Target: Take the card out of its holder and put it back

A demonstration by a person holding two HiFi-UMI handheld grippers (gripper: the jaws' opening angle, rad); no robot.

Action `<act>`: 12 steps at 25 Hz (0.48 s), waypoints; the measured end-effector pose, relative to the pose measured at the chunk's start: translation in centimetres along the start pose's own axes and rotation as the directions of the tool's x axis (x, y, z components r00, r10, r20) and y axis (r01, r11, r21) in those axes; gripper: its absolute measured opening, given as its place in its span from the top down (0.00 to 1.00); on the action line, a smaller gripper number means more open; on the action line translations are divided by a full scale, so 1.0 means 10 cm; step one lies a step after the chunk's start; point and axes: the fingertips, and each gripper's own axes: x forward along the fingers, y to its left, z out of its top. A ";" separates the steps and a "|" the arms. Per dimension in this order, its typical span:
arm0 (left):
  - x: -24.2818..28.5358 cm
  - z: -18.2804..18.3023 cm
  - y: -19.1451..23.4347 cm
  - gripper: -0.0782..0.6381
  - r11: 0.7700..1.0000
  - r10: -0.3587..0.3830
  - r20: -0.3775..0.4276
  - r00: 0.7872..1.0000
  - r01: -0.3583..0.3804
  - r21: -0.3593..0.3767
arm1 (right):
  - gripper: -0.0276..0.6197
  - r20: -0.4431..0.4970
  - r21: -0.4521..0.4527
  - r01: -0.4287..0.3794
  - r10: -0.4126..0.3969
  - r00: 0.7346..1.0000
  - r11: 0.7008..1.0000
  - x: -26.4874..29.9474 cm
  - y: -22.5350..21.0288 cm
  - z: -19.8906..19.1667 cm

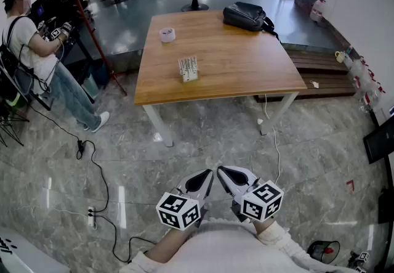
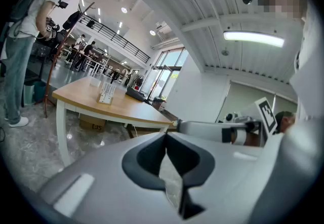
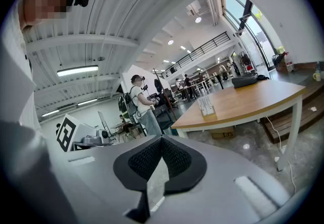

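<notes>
We're standing back from the table [image 1: 246, 74], task not started. Left tongs [image 1: 208, 172] are pressed together with nothing between them, and right tongs [image 1: 221, 169] are the same, both held low near our body over the stone floor [image 1: 203, 136]. Each gripper view shows its pads meeting at the tip.

The card holder [image 1: 188, 69] stands upright near the middle of the table, well apart from both tongs. The card is presumably in it, but it's too small to tell apart. A roll of tape [image 1: 167, 34] and a black bag [image 1: 248, 16] sit farther back, clear of the holder.

Risks as we judge them:
- The holder looks light and loose, so pulling the card with one tongs could drag or tip it unless the other steadies it.
- A thin card may slip or bend in the pinch.
- Reinserting it off-line could knock the holder over.
- A cable [image 1: 98, 173] runs across the floor to our left, a trip hazard on approach.
</notes>
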 end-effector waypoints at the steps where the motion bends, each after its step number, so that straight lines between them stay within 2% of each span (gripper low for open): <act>1: 0.03 0.04 0.06 0.88 1.000 0.002 0.006 1.000 -0.002 0.006 | 0.96 -0.005 0.002 0.003 -0.003 1.000 1.000 0.05 -0.04 0.00; 6: 0.20 0.22 0.35 0.88 0.999 0.027 0.047 0.998 -0.028 0.017 | 0.96 -0.023 0.001 0.022 -0.022 0.999 1.000 0.31 -0.32 0.05; 12: 0.56 0.50 0.96 0.88 1.000 0.016 0.031 0.999 -0.017 0.014 | 0.96 -0.018 0.028 0.065 -0.064 0.998 0.998 0.85 -0.75 0.23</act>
